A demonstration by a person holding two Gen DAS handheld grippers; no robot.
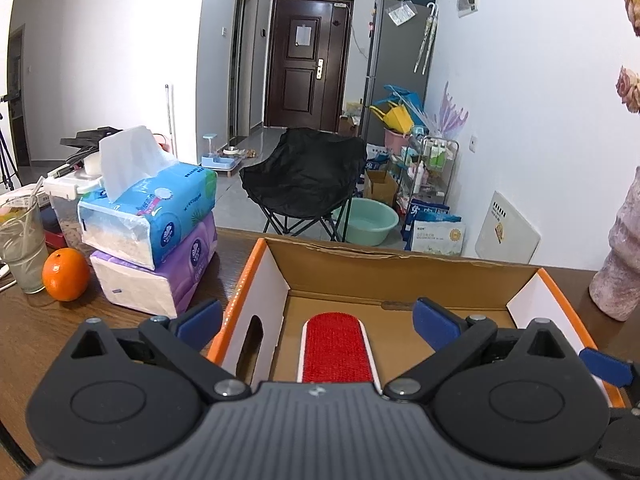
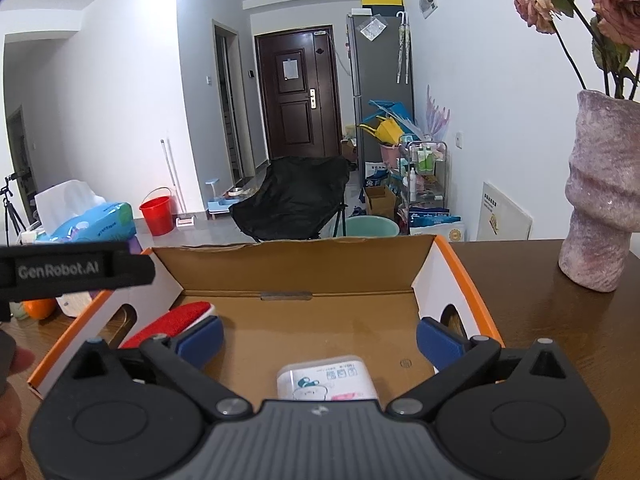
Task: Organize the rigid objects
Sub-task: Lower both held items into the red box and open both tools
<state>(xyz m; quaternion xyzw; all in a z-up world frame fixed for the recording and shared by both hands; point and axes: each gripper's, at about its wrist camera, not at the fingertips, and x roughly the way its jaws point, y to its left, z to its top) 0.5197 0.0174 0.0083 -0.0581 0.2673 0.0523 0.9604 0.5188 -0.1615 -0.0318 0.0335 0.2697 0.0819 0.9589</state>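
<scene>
While a dark wooden table fills the lower part of both views, the room behind it runs back to a brown door at upper centre, with a black folding chair and a green basin on the floor beyond the table edge. At the left of the left wrist view stand two stacked tissue packs, an orange and a glass; a pink vase stands at the right of the right wrist view.

An open cardboard box with orange-edged white sides sits at centre. The left gripper hangs level over the box's near left part, its blue pads spread wide with nothing between them. The right gripper hangs over the near right part, likewise spread wide and empty.

On the box floor lies a red lint brush, in the lower centre of the left view, its long axis running away from the camera toward the far wall and its rounded end pointing that way. A small white packet lies flat at the lower centre of the right view, partly hidden by the gripper body.
</scene>
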